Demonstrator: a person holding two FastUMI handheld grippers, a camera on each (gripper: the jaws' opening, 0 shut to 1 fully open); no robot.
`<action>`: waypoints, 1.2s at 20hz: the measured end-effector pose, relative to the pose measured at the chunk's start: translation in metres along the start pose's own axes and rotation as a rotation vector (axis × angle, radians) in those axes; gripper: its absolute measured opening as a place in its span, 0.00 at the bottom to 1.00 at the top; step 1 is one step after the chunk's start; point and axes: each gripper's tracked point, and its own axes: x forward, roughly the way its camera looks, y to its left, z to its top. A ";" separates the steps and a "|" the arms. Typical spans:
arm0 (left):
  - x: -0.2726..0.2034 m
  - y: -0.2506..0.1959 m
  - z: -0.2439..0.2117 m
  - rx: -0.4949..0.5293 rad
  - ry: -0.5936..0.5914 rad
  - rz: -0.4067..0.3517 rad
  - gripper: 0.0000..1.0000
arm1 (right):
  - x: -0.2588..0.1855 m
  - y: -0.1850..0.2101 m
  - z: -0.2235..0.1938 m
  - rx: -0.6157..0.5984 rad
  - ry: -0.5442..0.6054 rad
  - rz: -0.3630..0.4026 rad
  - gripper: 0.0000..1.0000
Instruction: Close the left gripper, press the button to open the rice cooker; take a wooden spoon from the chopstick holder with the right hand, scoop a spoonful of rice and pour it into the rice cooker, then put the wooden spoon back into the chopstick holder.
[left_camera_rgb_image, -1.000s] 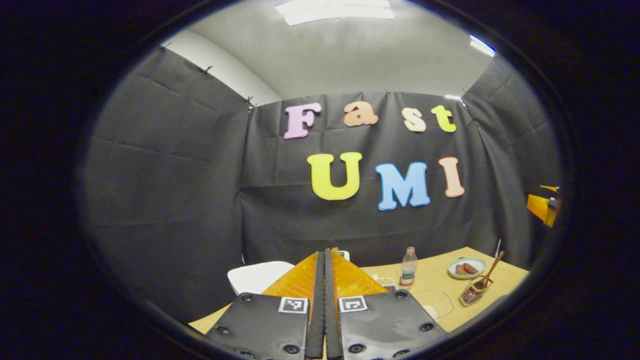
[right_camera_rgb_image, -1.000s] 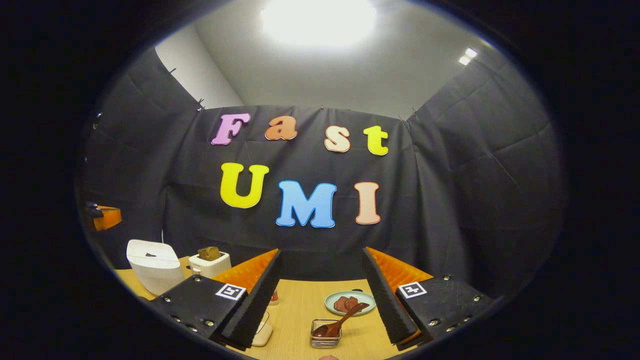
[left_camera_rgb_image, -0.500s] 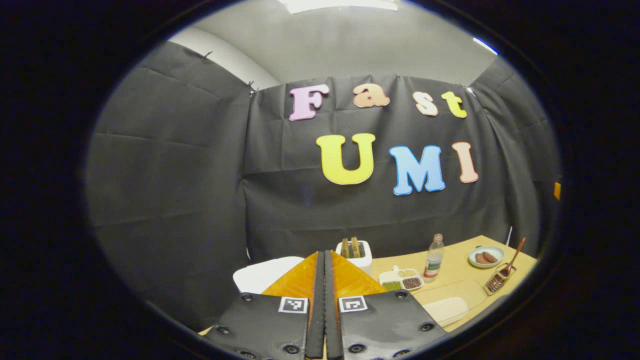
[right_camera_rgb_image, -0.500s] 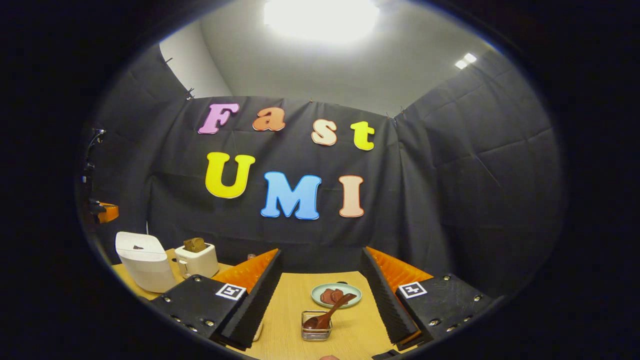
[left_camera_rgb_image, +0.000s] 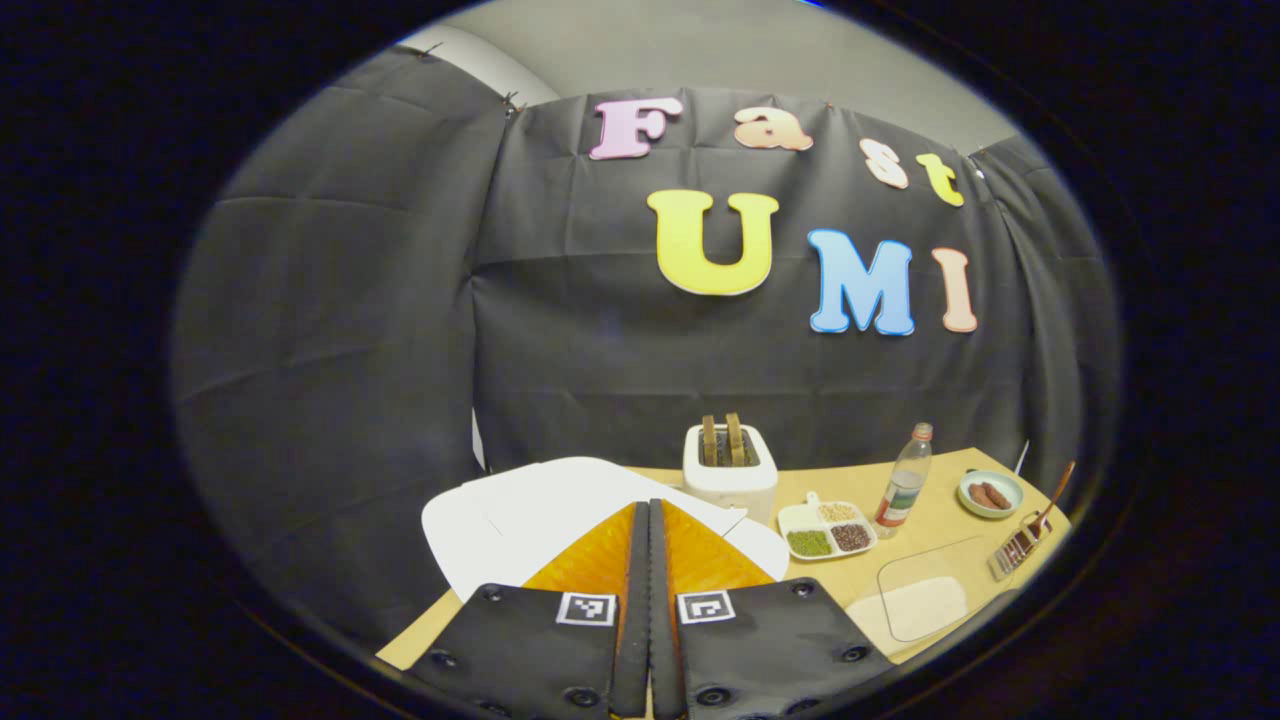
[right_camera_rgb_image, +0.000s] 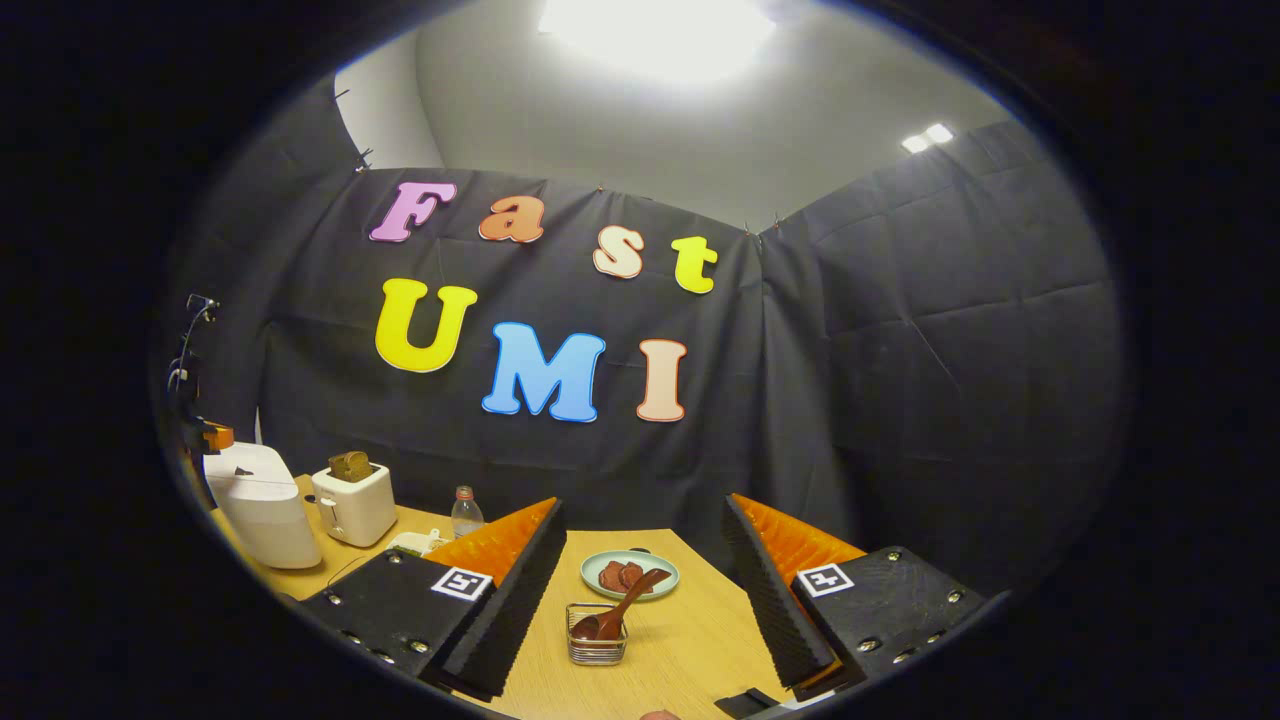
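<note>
My left gripper (left_camera_rgb_image: 648, 510) is shut, its fingers pressed together with nothing between them, hovering just above the closed lid of the white rice cooker (left_camera_rgb_image: 520, 520). In the right gripper view the rice cooker (right_camera_rgb_image: 262, 505) stands at the far left of the table, with the left gripper (right_camera_rgb_image: 210, 437) above it. My right gripper (right_camera_rgb_image: 640, 560) is open; between its fingers, farther off, the wire chopstick holder (right_camera_rgb_image: 597, 645) stands with the wooden spoon (right_camera_rgb_image: 615, 615) leaning in it. In the left gripper view the holder (left_camera_rgb_image: 1015, 548) and spoon (left_camera_rgb_image: 1052, 495) sit at the far right.
A white toaster (left_camera_rgb_image: 730, 465) with toast stands behind the cooker. A divided dish of grains (left_camera_rgb_image: 828, 528), a bottle (left_camera_rgb_image: 905, 485), a plate of brown food (left_camera_rgb_image: 990, 492) and a clear container of rice (left_camera_rgb_image: 925, 600) sit on the wooden table (right_camera_rgb_image: 690, 640).
The left gripper has tipped downward and moved in over the rice cooker, staying shut. The right gripper has turned slightly right and stays open; the holder has shifted left between its fingers.
</note>
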 end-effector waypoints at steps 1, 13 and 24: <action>0.008 0.006 -0.013 0.008 0.027 0.011 0.09 | -0.002 -0.001 -0.001 -0.013 0.003 -0.007 0.95; 0.022 0.011 -0.054 -0.070 0.081 0.038 0.13 | -0.003 0.006 -0.001 -0.009 0.013 -0.038 0.95; -0.020 0.021 0.064 0.042 -0.132 0.151 0.12 | 0.011 -0.012 0.011 0.006 -0.035 -0.002 0.96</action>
